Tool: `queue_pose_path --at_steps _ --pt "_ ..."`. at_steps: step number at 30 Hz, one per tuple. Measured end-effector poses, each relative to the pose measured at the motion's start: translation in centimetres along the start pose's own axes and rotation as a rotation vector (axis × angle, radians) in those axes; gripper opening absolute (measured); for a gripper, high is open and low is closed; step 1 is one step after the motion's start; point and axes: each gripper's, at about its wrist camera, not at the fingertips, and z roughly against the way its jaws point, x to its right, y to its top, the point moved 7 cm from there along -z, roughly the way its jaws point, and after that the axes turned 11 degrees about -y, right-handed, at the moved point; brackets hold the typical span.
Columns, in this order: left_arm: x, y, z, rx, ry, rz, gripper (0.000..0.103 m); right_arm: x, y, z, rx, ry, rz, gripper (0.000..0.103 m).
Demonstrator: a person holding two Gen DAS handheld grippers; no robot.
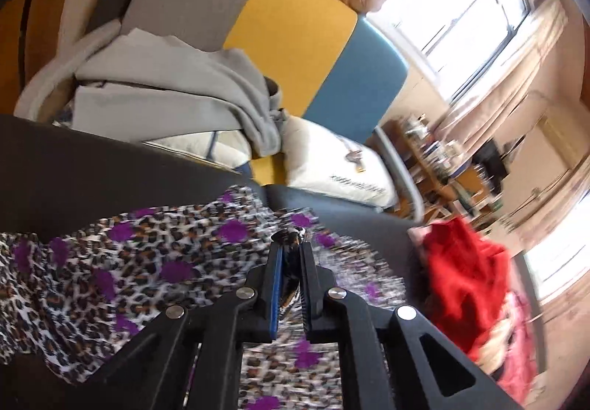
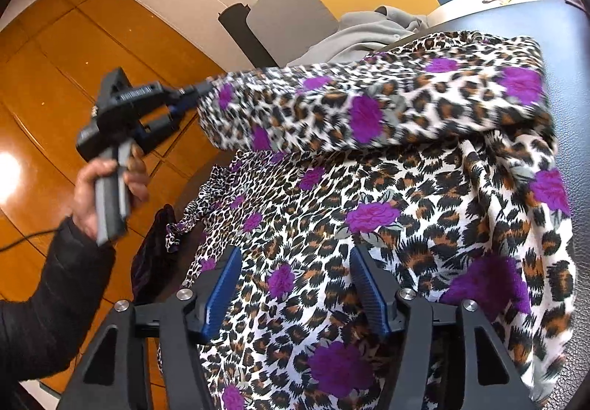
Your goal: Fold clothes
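At the left of the right wrist view, my left hand (image 2: 107, 188) is gripping the left gripper (image 2: 191, 92), whose fingers are pinching nearly closed on an edge of the leopard-print garment (image 2: 368, 196) and lifting a fold. The garment is spreading across the dark table (image 2: 568, 41) through the centre. At lower centre, my right gripper (image 2: 295, 284) is hovering wide apart, holding nothing.

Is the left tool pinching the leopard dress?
Touching. In the left wrist view, the left tool has its fingers nearly shut on a bunch of the leopard-print garment; the right wrist view shows the cloth pulled up from that tool.
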Motion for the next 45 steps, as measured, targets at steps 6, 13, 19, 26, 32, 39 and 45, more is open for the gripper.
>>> queue_pose_path --at_steps 6,13,19,26,32,39,45 --pt "3.4 2.4 1.9 0.031 -0.081 -0.022 0.007 -0.9 2.0 1.3 0.088 -0.019 -0.025 0.086" --pt "-0.3 1.3 1.4 -0.017 0.084 -0.036 0.009 1.4 4.8 0.8 0.116 -0.038 -0.15 0.095" --pt "-6.5 -4.5 -1.2 -0.131 0.1 0.089 0.036 0.8 3.2 -0.5 0.092 -0.074 -0.031 0.103" --pt "-7.8 -9.1 -5.3 -0.219 0.046 0.179 0.054 0.7 2.9 -0.5 0.084 -0.069 -0.02 0.103" --pt "-6.3 -9.7 -6.7 -0.245 0.113 0.098 0.019 1.0 3.0 -0.7 0.088 -0.064 -0.026 0.103" --pt "-5.1 -7.1 -4.6 -0.137 0.068 0.117 0.002 0.8 2.9 -0.3 0.095 -0.054 -0.032 0.103" --pt "-1.7 -0.9 1.2 0.042 -0.046 0.085 0.002 0.0 3.0 0.4 0.086 -0.033 -0.032 0.103"
